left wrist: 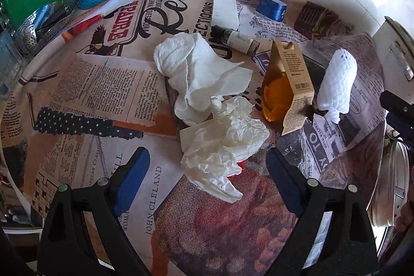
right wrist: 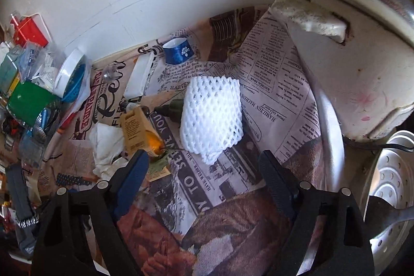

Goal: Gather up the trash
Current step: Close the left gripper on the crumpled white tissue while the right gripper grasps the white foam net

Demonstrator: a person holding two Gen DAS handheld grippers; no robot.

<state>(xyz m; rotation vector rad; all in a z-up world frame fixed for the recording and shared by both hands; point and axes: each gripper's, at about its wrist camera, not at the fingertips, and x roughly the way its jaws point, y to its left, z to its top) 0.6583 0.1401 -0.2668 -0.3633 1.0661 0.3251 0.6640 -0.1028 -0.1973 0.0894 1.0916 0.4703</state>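
The step in hand looks like the approach: both grippers point down at the table and neither holds anything yet.

The left gripper (left wrist: 207, 167) stands wide, with nothing between the pads. The crumpled tissue (left wrist: 222, 144) lies right in front of it, at 12 o'clock from the fingertips, and its lower edge reaches into the gap between the jaws. A second paper towel (left wrist: 196, 74) lies behind the tissue, touching it, also toward 12 o'clock. At about 2 o'clock from this gripper stands the carton (left wrist: 289, 84), tilted, with something orange (left wrist: 274, 97) at its open side.

The right gripper (right wrist: 204, 167) is also wide and empty. The foam net (right wrist: 212, 115) lies at 12 o'clock from it, near the fingertips but apart from them, on the newspaper (right wrist: 271, 84). The carton (right wrist: 134, 128) is at 10 o'clock, close to the left finger (right wrist: 132, 177) of this gripper. A big white pot (right wrist: 349, 69) stands at 2 o'clock, near the net.

I judge that the next move is a short push forward and down, so that the tissue sits between the left pads and the net between the right pads, and then a closing. Both things are soft and light, so the jaws must close far to hold them. The right gripper should stay clear of the carton. No bin or bag for the trash shows in these views.
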